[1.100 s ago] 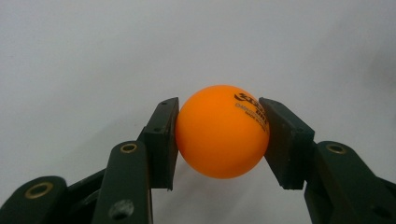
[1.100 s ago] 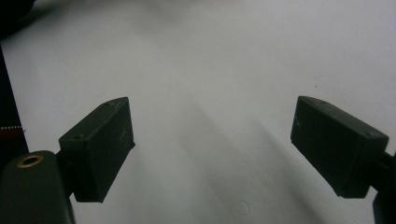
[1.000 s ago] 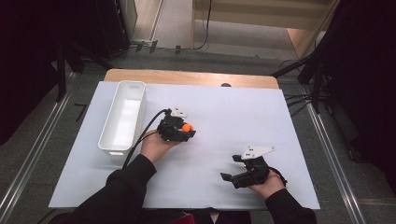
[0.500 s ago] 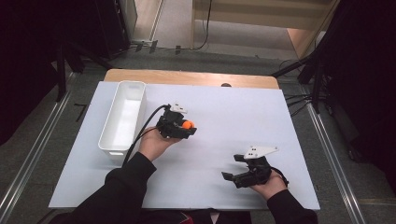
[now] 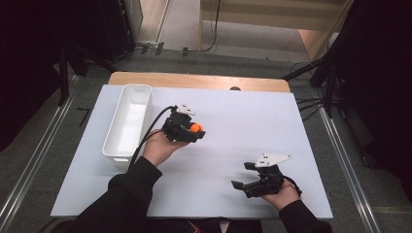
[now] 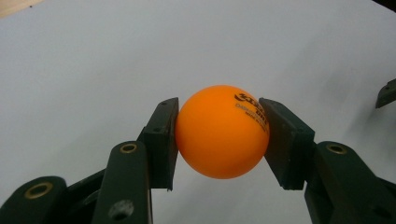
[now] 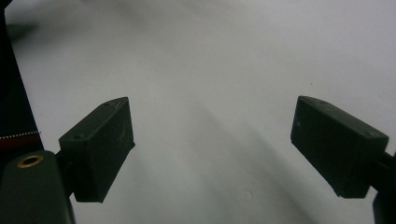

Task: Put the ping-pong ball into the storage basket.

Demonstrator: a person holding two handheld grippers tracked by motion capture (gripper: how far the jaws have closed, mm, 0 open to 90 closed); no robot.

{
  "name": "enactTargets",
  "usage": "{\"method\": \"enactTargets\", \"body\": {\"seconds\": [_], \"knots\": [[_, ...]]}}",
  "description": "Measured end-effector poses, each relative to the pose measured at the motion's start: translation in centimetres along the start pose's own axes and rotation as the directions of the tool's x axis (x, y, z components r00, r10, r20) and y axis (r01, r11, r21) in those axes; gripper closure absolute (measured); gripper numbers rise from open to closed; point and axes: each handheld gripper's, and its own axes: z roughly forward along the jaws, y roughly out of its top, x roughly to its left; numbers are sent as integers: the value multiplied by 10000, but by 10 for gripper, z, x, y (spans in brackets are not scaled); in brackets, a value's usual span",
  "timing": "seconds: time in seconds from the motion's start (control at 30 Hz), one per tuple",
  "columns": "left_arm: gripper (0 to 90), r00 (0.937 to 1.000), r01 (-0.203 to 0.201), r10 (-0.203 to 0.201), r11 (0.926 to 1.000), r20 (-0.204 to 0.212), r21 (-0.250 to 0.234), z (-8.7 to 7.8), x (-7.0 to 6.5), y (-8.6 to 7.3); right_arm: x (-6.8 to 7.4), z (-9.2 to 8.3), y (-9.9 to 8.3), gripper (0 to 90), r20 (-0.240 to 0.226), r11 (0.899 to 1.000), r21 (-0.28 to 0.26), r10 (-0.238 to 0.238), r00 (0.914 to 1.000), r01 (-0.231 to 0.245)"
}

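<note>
So the left gripper [image 5: 190, 130] was clamped on an orange ping-pong ball [image 6: 222, 131], one pad on each side, roughly across its widest part. In the left gripper view the ball sat right between the two black jaws with printed lettering facing up and to the right. From the high view, the ball was held just beside the white bin [image 5: 127, 121], on the side away from the bin's long wall, and looked lifted a bit off the white table sheet [image 5: 252, 121], though I couldn't tell for sure how high.

My take on handling: a ball like that is super light, hollow, smooth and kinda slippery, so it would pop out if squeezed off-centre. A grab across the middle seemed the right call, with a gentle squeeze since the shell could dent.

The right gripper [image 5: 252, 179] was wide open with nothing in it, well apart from the bin, near the person's edge of the sheet.
</note>
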Motion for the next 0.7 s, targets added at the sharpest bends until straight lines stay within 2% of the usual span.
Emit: {"method": "enactTargets", "body": {"seconds": [0.57, 0.7], "knots": [[508, 9999, -88, 88, 10000, 49, 13, -24, 1, 14, -1, -1, -1, 117, 74, 10000, -28, -42, 10000, 42], [508, 9999, 13, -13, 10000, 124, -16, -29, 1, 17, -2, -1, -1, 117, 143, 10000, -9, -43, 9999, 43]]}}
